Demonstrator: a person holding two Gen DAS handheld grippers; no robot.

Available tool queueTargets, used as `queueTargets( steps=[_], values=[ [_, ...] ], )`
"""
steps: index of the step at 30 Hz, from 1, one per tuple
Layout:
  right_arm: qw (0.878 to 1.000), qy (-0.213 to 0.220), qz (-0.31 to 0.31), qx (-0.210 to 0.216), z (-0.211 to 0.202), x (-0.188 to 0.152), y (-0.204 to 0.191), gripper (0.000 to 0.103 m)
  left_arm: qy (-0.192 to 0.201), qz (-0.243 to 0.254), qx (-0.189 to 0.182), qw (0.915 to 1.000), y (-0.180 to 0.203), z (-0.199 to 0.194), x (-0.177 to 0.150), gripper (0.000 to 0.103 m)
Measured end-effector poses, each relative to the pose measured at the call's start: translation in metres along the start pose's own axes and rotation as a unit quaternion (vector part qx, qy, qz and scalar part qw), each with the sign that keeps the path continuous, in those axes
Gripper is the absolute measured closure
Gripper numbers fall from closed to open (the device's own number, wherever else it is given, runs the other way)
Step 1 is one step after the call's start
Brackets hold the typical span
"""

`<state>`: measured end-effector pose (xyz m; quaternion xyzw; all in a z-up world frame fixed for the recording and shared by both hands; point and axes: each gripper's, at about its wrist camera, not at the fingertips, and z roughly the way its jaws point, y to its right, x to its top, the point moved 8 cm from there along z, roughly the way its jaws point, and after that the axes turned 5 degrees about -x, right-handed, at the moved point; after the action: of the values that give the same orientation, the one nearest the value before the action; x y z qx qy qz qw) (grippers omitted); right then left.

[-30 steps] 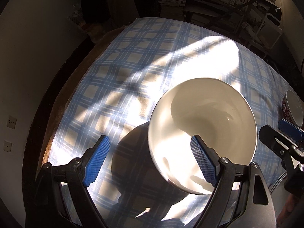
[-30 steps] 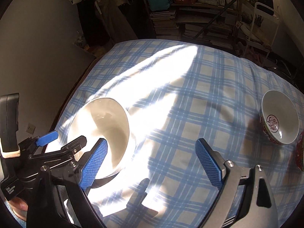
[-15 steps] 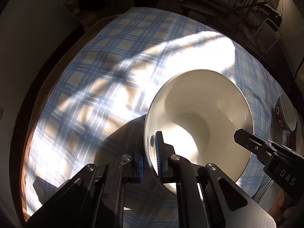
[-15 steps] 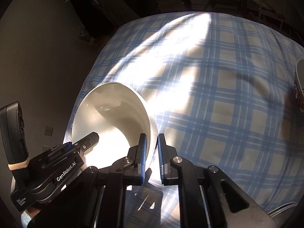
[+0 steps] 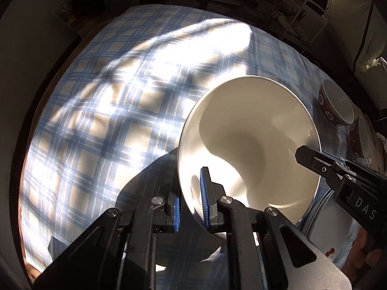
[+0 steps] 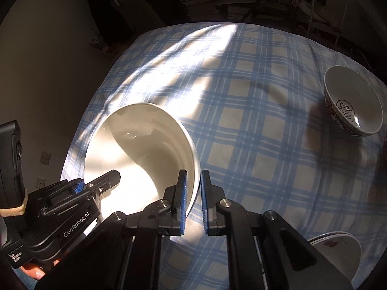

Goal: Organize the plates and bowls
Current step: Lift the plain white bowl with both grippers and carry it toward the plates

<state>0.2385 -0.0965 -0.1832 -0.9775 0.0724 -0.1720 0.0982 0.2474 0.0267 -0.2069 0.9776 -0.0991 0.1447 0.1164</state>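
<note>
A large white bowl hangs tilted between both grippers above a blue plaid tablecloth. My left gripper grips the near left rim, one pad inside the wall and one outside; its jaws are opening slightly, with the rim still between them. In the right wrist view the same bowl sits at the lower left. My right gripper is shut on its right rim. Each gripper shows in the other's view: the right gripper and the left gripper.
Two red patterned bowls stand at the table's right side, one of them seen as a bowl with a red mark inside. A stack of plates lies at the near right. Shelves and clutter stand beyond the far edge.
Both grippers went from wide open to closed on opposite sides of the white bowl's rim. The bowl then shifted a little across the cloth, with both grippers on it.
</note>
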Motion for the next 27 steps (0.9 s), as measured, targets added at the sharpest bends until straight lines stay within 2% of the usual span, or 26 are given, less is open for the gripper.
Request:
queueTargets(
  steps=[11,22,27],
  values=[
    [1.0,0.017,0.012,-0.011,-0.034,-0.033,0.034,0.091,-0.009,0.037,-0.016,0.9992,0.043,-0.01,-0.034,0.087],
    [0.999,0.027,0.016,-0.009,-0.039,-0.059,0.051,0.091,-0.012,0.049,-0.014,0.9986,0.062,-0.011,-0.052,0.087],
    [1.0,0.021,0.013,-0.016,-0.031,-0.067,0.054,0.091,-0.023,0.039,-0.015,0.9989,0.063,-0.003,-0.059,0.087]
  ],
)
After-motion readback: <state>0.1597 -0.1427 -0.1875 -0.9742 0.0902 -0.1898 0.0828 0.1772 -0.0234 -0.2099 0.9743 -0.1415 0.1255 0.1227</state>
